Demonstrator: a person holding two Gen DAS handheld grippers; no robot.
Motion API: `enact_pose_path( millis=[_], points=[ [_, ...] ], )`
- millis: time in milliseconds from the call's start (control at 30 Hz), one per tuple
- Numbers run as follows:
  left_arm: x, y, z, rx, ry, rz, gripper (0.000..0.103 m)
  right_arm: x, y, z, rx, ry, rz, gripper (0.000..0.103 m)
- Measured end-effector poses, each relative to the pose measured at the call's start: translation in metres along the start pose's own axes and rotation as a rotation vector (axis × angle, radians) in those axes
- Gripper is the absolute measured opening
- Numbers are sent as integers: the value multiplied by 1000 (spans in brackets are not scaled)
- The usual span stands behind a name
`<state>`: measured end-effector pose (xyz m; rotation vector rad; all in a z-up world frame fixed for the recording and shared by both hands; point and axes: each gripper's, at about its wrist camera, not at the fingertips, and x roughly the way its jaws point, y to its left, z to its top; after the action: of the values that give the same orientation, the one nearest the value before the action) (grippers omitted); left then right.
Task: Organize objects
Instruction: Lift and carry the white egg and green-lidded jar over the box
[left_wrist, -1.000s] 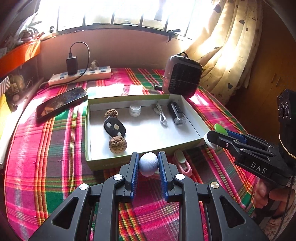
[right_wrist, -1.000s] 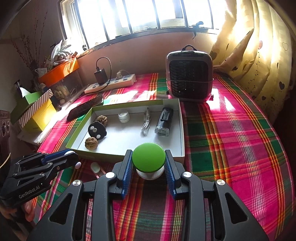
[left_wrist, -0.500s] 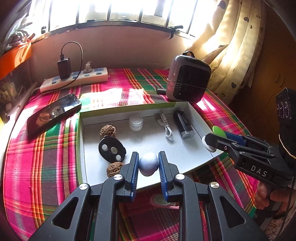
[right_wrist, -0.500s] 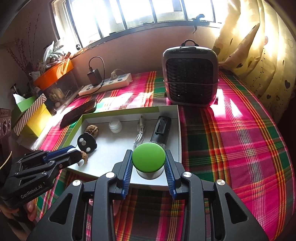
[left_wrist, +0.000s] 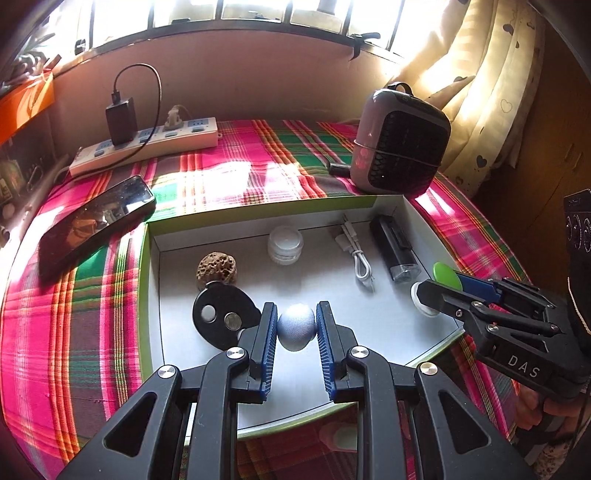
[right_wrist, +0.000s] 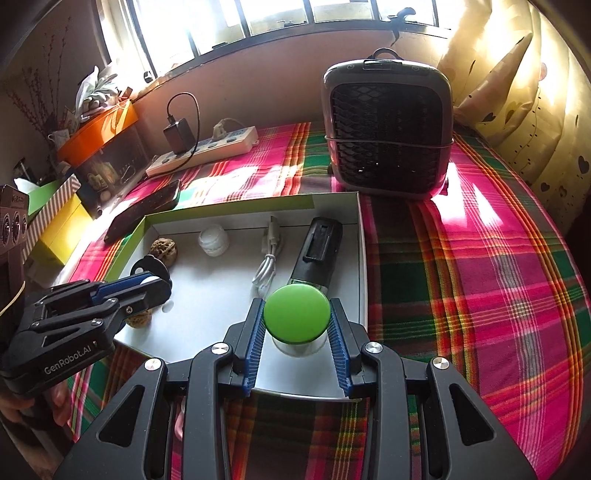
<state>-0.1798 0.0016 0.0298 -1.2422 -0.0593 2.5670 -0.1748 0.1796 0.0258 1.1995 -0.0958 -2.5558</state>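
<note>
**Tray contents and items in hand, plaid table**

Holdings first. We count two hand-held black grippers with blue ribbed pads, both over the shallow white cardboard tray with the green outer rim (left_wrist: 146, 280) (right_wrist: 360, 258).

- Left gripper (left_wrist: 296, 328) (right_wrist: 155, 286): pads clamped on a small pale blue-grey ball (left_wrist: 296, 326), held above the tray's near middle.
- Right gripper (right_wrist: 296, 332) (left_wrist: 434, 291): pads pressed on the white body of a small jar with a round lime-green lid (right_wrist: 296, 314) (left_wrist: 447, 275), over the tray's near right corner.

Lying in the tray, we list:
- brown wrinkled walnut (left_wrist: 216, 266) (right_wrist: 163, 251) toward the far left;
- black oval fob with two silver buttons (left_wrist: 221, 317), just in front of it;
- a second walnut (right_wrist: 139, 318), partly hidden under the left gripper;
- small frosted white jar (left_wrist: 285, 245) (right_wrist: 213, 240);
- coiled white cable (left_wrist: 357, 258) (right_wrist: 269, 266);
- black oblong device with a clear end (left_wrist: 394, 247) (right_wrist: 316, 253) along the right side.

Outside the tray, on the pink, green and red plaid cloth (right_wrist: 461, 295): black smartphone (left_wrist: 96, 223), white power strip with a black charger plugged in (left_wrist: 147, 146), grey and black portable heater (right_wrist: 388, 125).
</note>
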Motion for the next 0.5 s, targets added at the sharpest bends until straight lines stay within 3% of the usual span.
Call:
enact_pose_path(
  millis=[500],
  points=[
    [13,2,-3,-11,32,10,20,5,6,-1,-34,-4,-7,35]
  ],
)
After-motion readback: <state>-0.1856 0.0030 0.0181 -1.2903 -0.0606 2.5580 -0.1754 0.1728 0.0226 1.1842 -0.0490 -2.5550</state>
